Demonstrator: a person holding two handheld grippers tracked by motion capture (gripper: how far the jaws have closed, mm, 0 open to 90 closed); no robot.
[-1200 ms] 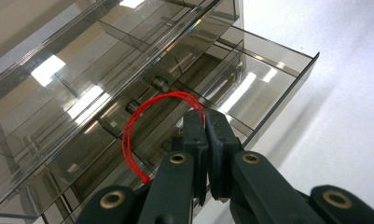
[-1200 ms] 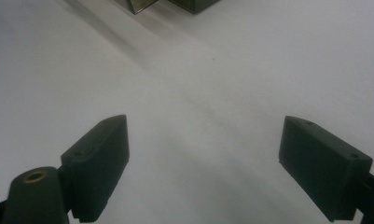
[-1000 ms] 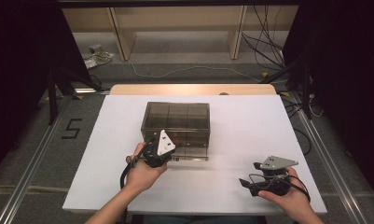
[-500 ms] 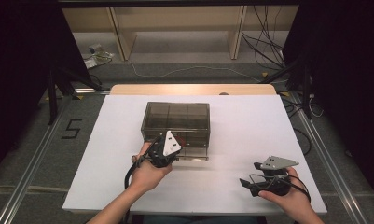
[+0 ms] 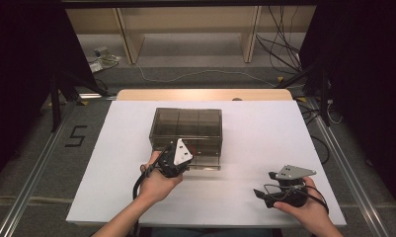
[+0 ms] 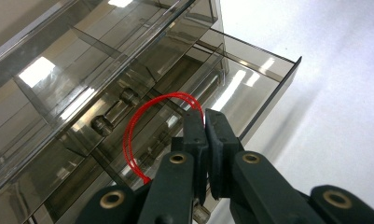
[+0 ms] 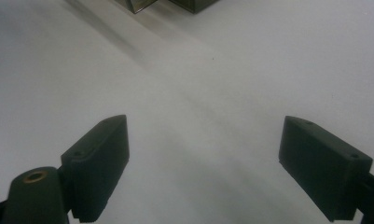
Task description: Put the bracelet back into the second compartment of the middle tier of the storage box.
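Observation:
A smoky clear plastic drawer box (image 5: 185,128) stands at the middle of the white table (image 5: 264,128). My left gripper (image 5: 183,157) is at the box's front, held in a hand. In the left gripper view its jaws (image 6: 204,116) are shut on a thin red elastic loop (image 6: 133,126) that arcs out to their left, above a pulled-out drawer (image 6: 264,88). My right gripper (image 5: 264,195) rests low over the table near the front right corner, jaws pointing left. It stands open (image 7: 205,123) with bare table between the fingers.
The box has several divided compartments and stacked drawers (image 6: 82,70). A wooden strip (image 5: 205,94) runs along the table's far edge. Cables (image 5: 284,44) and shelf legs lie on the floor beyond. White table surface spreads left and right of the box.
My left gripper has shifted slightly to the right along the box's front, then stayed put. The right gripper has not moved.

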